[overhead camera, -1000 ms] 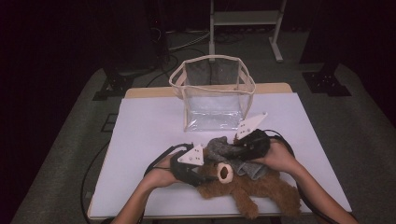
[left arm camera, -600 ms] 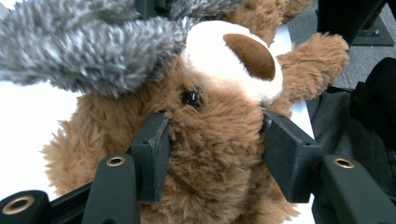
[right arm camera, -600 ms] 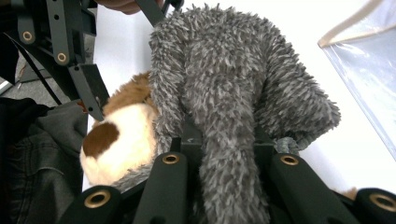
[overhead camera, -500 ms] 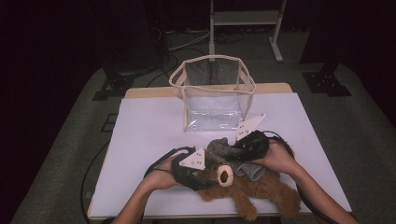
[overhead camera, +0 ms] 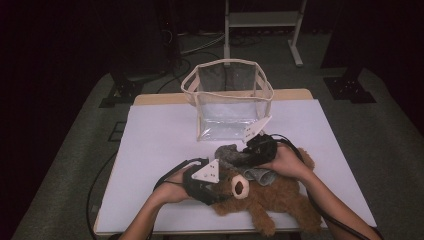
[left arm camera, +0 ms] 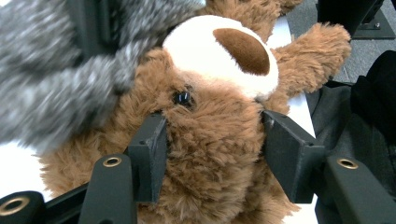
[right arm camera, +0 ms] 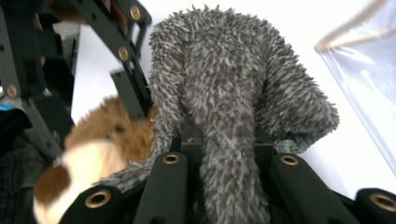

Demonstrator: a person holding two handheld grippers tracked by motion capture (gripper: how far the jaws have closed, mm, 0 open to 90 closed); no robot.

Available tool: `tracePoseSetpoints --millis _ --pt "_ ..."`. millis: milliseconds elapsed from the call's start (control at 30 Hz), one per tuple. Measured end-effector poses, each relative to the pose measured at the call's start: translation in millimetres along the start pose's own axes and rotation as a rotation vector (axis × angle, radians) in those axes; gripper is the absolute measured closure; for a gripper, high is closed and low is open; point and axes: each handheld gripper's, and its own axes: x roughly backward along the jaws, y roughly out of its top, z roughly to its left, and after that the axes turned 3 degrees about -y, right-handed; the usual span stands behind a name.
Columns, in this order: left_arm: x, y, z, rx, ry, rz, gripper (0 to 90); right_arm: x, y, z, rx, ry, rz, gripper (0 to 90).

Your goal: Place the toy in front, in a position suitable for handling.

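Observation:
A brown teddy bear [overhead camera: 280, 200] lies on its back at the front of the white table [overhead camera: 155, 140]. My left gripper [overhead camera: 220, 192] is at its head; in the left gripper view both pads [left arm camera: 150, 154] touch the fur of the bear's head [left arm camera: 210, 116]. These jaws have just been opening slightly, with the head still between them. My right gripper [overhead camera: 245, 157] is shut on a grey fuzzy cloth [overhead camera: 227, 152] just above the bear's head. In the right gripper view the cloth [right arm camera: 219, 70] bulges out of the shut jaws, with the bear [right arm camera: 107, 130] beyond at the left.
A clear plastic bag with a cream rim [overhead camera: 230, 100] stands open at the back middle of the table, just behind the right gripper. Its wall [right arm camera: 369, 84] lies close to the cloth. Dark stands ring the table.

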Motion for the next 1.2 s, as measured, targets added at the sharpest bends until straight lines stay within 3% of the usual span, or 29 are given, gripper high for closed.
tracePoseSetpoints --millis 167,267,400,500,700,800,867,1033,1200 --pt "3.6 1.0 4.2 0.019 0.001 -0.024 44.5 19.6 -16.7 5.5 0.000 -0.038 0.008 74.2" --pt "4.4 1.3 11.0 0.037 0.017 -0.036 46.3 37.1 -23.0 20.2 0.016 -0.029 -0.060 74.2" --pt "3.9 -0.4 22.7 0.110 0.071 -0.081 46.6 45.0 -24.8 35.2 0.037 -0.033 -0.076 74.1" --pt "5.6 -3.6 24.8 0.130 0.091 -0.091 42.9 40.5 -26.5 30.0 0.028 -0.037 -0.062 74.1" --pt "9.3 -15.4 20.3 0.103 0.078 -0.026 37.7 35.1 -34.4 12.8 -0.013 -0.052 -0.063 74.0" --pt "8.0 -21.3 22.5 0.121 0.085 -0.020 38.9 34.5 -35.1 6.7 -0.026 -0.066 -0.073 74.1" --pt "7.2 -21.8 24.3 0.127 0.088 -0.031 42.6 35.4 -31.6 6.3 -0.031 -0.069 -0.083 74.1" --pt "0.8 -17.6 24.0 0.123 0.085 -0.054 46.6 37.4 -9.5 7.2 0.019 -0.074 -0.085 74.1" --pt "-0.8 -14.7 21.0 0.108 0.089 -0.041 46.6 14.4 19.8 -1.3 0.033 -0.023 -0.033 74.1"
